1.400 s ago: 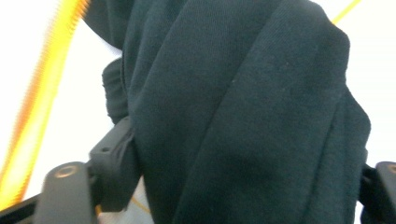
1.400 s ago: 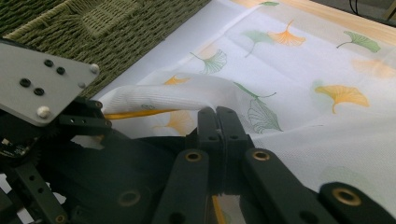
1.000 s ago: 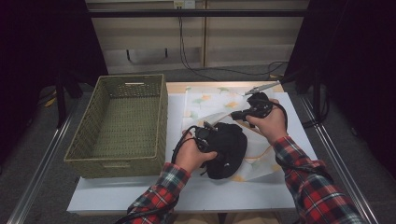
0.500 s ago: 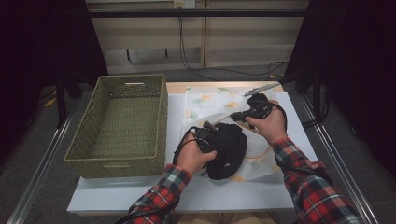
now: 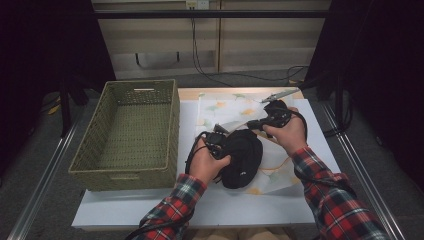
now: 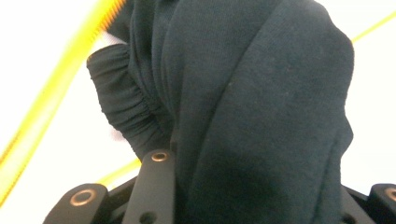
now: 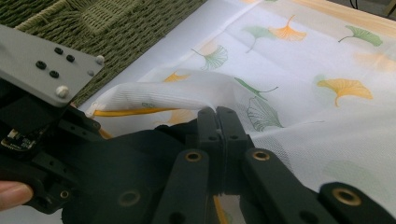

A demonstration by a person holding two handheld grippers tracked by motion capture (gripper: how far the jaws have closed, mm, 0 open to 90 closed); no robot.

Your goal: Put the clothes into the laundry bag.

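A black garment [image 5: 243, 159] is bunched on the ginkgo-leaf mesh laundry bag [image 5: 235, 106], just to the right of the green wicker basket [image 5: 131, 132]. The left gripper [image 5: 220, 145] is seen with its jaws, which have just been closing, clamped on a thick fold of the garment. The right gripper [image 5: 252, 125] is seen pressed together on the bag's white edge, which is raised above the garment, on the side far from the basket.

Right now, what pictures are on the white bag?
Green and orange ginkgo leaves on the white mesh bag, clearest in the right gripper view.
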